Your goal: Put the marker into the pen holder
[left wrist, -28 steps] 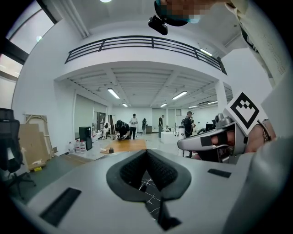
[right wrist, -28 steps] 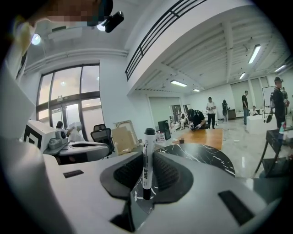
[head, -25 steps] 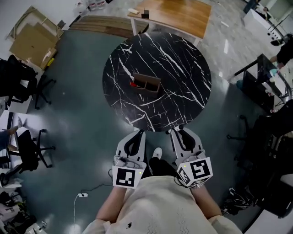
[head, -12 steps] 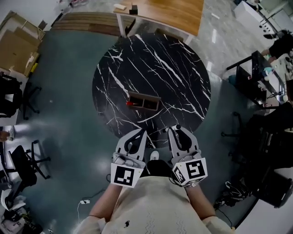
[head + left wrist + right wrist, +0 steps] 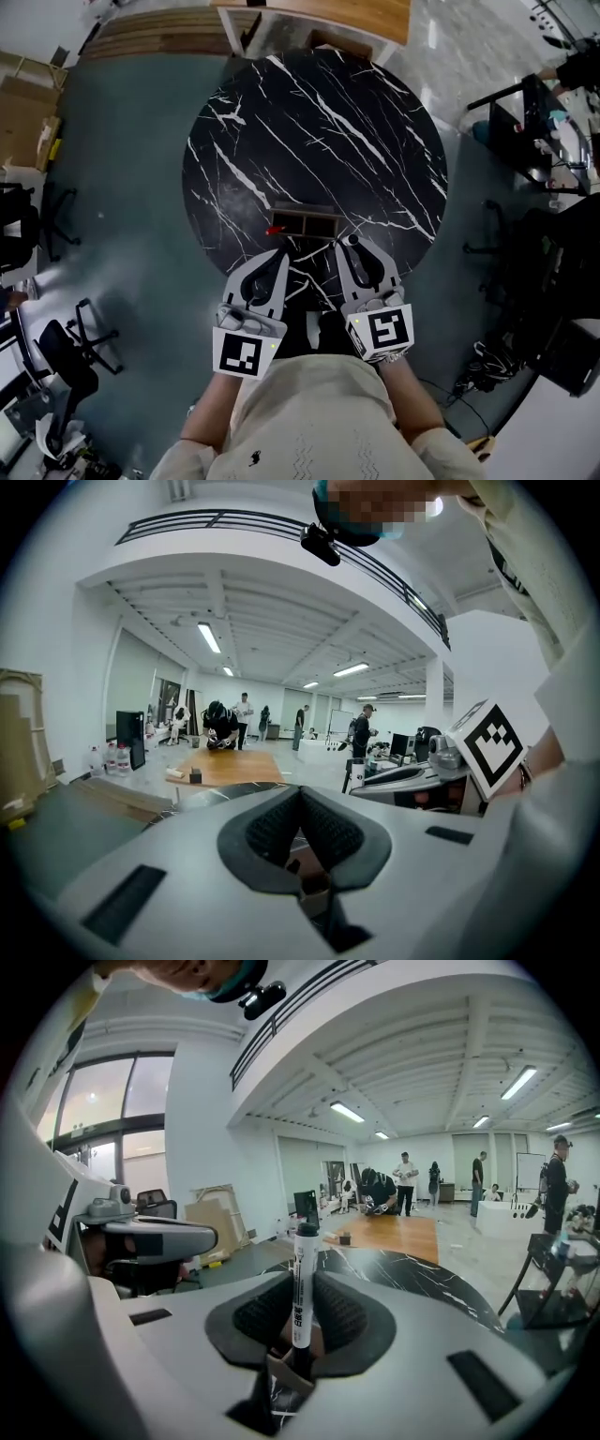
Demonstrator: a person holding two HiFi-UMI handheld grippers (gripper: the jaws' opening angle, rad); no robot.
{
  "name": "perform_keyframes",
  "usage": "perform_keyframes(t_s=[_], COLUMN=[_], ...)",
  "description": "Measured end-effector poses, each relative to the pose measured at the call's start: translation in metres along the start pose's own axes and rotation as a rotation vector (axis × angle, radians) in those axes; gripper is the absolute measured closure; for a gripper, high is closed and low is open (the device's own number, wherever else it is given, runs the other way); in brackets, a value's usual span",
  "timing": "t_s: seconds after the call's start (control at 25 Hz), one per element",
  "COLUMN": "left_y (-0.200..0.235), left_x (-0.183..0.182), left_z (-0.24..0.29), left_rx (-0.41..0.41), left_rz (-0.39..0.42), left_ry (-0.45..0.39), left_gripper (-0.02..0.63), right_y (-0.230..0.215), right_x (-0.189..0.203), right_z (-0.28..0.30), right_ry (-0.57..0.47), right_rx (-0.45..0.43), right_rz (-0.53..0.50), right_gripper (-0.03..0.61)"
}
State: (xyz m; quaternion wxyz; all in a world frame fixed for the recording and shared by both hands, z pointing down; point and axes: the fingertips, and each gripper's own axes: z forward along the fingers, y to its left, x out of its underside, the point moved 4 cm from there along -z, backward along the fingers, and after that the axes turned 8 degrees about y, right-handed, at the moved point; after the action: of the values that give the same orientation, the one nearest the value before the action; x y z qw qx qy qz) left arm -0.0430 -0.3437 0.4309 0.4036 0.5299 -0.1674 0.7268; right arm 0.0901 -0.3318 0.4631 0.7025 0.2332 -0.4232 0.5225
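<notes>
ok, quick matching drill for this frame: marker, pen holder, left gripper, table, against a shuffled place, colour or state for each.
Things:
1. marker
2. pen holder
3. left gripper
4. table

States:
A. black with white veins
B. jaws together, nothing between them
C. clamped upright in the right gripper
D. brown, standing on the table near the person's edge

Pairs: 1-C, 2-D, 3-B, 4-A.

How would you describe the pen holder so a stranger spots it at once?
Find the round black white-veined marble table. Near its edge by the person sits a brown rectangular pen holder, the only box there, split into two compartments.
</notes>
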Motion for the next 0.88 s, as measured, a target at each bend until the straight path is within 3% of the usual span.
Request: perform_keyframes(t_s=[0.56, 0.88], left_y=[0.022, 0.024], left_x=[0.010, 0.003], left_z=[0.029, 0.030], left_rx=[0.038, 0.038], left_rz=[-0.019, -0.006], left_ry=[0.062, 0.052], left_gripper=[0.603, 0.604], right_y=[-0.009, -0.016], right_x=[0.013, 0.004], right_z=[0.050, 0.048], right_ry=[0.055, 0.020], right_rx=[0.019, 0.048], right_rz=[-0.008, -0.015], right_gripper=[0.502, 0.502])
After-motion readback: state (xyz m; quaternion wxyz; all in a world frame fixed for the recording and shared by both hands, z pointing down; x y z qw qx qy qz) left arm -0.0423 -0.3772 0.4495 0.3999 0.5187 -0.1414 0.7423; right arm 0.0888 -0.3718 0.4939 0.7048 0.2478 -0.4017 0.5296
